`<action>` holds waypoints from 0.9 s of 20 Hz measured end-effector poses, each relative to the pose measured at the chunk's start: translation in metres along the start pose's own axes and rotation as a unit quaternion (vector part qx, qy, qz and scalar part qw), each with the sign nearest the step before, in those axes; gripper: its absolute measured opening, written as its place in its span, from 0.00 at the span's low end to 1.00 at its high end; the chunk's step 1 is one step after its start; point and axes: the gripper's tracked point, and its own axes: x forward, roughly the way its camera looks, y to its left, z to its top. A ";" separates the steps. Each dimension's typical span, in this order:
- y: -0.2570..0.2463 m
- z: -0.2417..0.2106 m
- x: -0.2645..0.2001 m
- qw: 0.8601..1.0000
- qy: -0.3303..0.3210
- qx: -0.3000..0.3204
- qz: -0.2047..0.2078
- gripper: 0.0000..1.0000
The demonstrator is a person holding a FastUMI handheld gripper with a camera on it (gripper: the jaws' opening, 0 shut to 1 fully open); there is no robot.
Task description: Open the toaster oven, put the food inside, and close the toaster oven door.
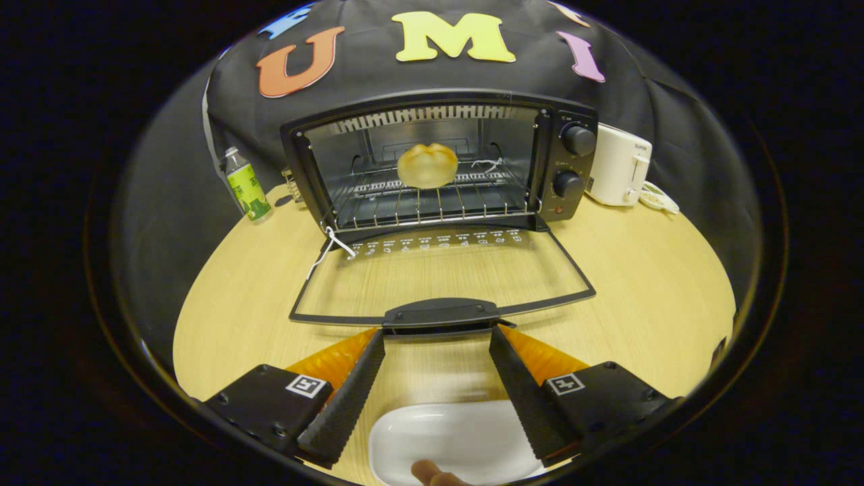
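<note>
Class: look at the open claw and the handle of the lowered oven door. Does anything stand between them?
Nothing visible does. The open claw sits just short of the black handle of the lowered glass oven door, with bare pale wooden table between its fingers.

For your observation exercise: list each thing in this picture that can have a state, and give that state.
toaster oven: open
oven door: folded down flat
bun: inside, on the rack
white plate: empty, between the fingers
gripper: open, tips at the door handle
bottle: upright, capped
</note>
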 end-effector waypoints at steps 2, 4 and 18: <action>0.000 0.000 0.000 1.000 0.007 0.006 0.000 1.00; 0.000 0.000 -0.002 1.000 0.013 0.007 0.000 1.00; 0.003 0.042 -0.023 0.999 -0.040 0.008 0.010 1.00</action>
